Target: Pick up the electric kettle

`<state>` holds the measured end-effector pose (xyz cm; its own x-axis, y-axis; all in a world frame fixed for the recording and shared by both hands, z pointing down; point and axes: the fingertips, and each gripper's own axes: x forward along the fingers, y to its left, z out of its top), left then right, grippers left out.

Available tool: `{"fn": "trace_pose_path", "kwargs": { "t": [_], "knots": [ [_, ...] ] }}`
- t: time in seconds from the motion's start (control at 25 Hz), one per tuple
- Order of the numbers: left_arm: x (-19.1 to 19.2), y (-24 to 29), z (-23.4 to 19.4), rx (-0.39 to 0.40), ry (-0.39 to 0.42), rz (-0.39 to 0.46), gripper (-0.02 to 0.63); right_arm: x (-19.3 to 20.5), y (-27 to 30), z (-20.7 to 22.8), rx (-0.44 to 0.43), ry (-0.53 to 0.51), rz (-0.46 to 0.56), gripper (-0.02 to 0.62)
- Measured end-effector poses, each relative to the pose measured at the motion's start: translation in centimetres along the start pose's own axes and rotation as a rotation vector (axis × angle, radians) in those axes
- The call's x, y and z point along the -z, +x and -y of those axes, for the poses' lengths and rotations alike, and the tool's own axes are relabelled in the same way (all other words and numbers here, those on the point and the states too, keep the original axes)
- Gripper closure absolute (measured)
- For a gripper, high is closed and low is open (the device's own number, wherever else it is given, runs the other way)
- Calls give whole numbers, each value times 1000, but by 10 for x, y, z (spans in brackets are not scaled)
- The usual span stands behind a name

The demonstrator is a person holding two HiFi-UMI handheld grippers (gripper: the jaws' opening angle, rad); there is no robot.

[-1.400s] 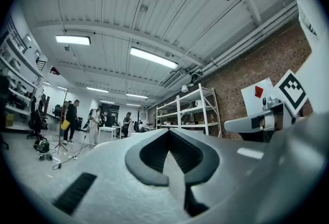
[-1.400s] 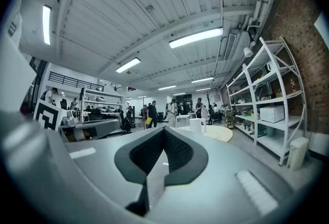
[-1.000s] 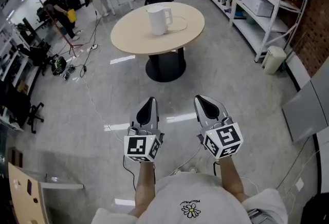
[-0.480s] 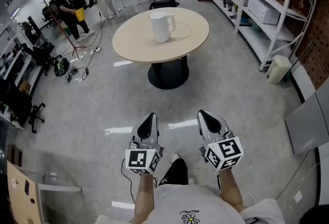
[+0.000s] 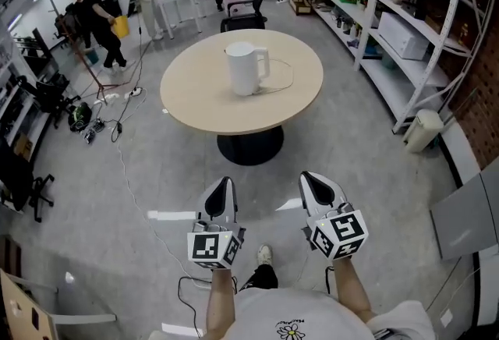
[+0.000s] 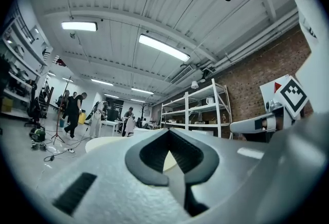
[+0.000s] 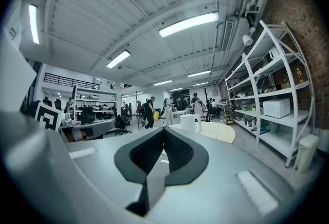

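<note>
A white electric kettle [image 5: 246, 68] with its handle to the right stands upright near the middle of a round beige table [image 5: 195, 100]; a thin cord loops from it across the tabletop. In the right gripper view the kettle [image 7: 190, 123] shows small, far ahead on the table [image 7: 221, 133]. My left gripper [image 5: 221, 192] and right gripper [image 5: 315, 182] are held side by side over the floor, well short of the table's near edge. Both are shut with nothing between the jaws. The left gripper view shows only a sliver of the table [image 6: 103, 142] past the jaws; the kettle is hidden there.
White metal shelving [image 5: 390, 11] with boxes runs along the right. A small white bin [image 5: 421, 130] stands at its foot. Cables [image 5: 117, 143] trail over the floor at left. Several people [image 5: 97, 11] stand by desks and an office chair [image 5: 242, 15] behind the table.
The table and kettle have drawn nearer in the head view and now sit lower in the frame. Both grippers stay shut and side by side, carried forward with the person.
</note>
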<state>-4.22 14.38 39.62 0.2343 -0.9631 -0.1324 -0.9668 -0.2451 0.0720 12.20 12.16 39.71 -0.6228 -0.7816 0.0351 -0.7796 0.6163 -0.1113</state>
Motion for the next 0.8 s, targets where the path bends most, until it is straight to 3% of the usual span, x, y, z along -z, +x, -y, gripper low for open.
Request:
{"fn": "trace_pose_path", "kwargs": {
  "t": [0.28, 0.8],
  "knots": [
    [-10, 129, -96, 28, -12, 29, 606, -27, 148, 38, 28, -33, 0, 592],
    [11, 310, -176, 29, -17, 16, 606, -45, 327, 136, 53, -18, 2, 592]
  ]
}}
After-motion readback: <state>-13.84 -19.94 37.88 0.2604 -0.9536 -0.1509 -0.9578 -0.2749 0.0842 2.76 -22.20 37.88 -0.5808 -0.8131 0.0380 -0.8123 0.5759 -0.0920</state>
